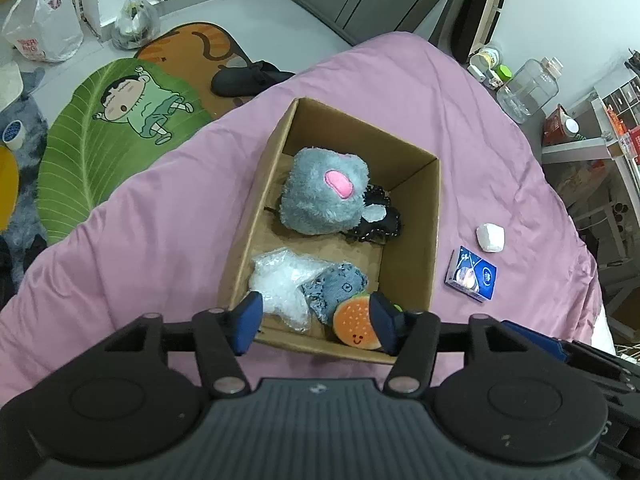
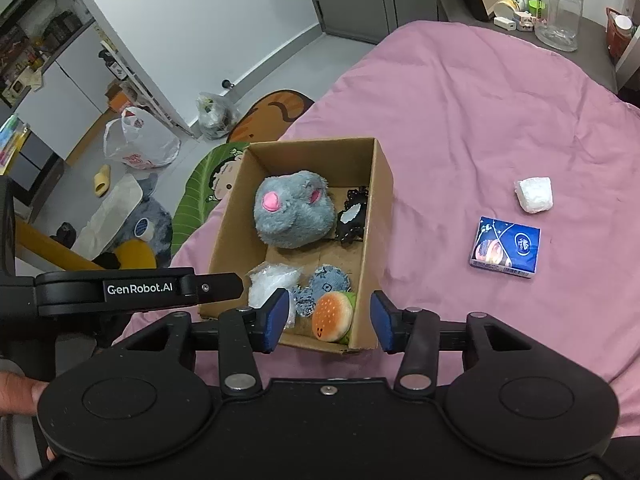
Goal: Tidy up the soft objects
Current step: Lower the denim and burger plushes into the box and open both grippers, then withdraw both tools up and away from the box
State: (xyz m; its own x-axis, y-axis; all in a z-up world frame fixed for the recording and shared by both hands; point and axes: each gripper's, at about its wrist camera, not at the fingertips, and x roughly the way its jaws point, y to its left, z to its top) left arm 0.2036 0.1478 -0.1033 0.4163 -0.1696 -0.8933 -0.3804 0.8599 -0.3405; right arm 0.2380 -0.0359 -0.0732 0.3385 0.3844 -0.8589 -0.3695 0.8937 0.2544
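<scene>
Fingers of both the left gripper point(image 1: 314, 322) and right gripper point(image 2: 330, 322) stand apart, empty, above the cardboard box point(image 2: 382, 216); the white wad point(image 2: 535, 195) and tissue pack point(image 2: 506, 247) lie right of it on the bed point(image 2: 460, 112), nearer the right gripper.

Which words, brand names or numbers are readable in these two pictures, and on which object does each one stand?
"GenRobot.AI": white letters on the black left tool, seen from the right wrist.
Blue tissue pack: logo and print too small to read.
White plastic bag on the floor: red print, blurred, unreadable.
No other text is readable.
</scene>
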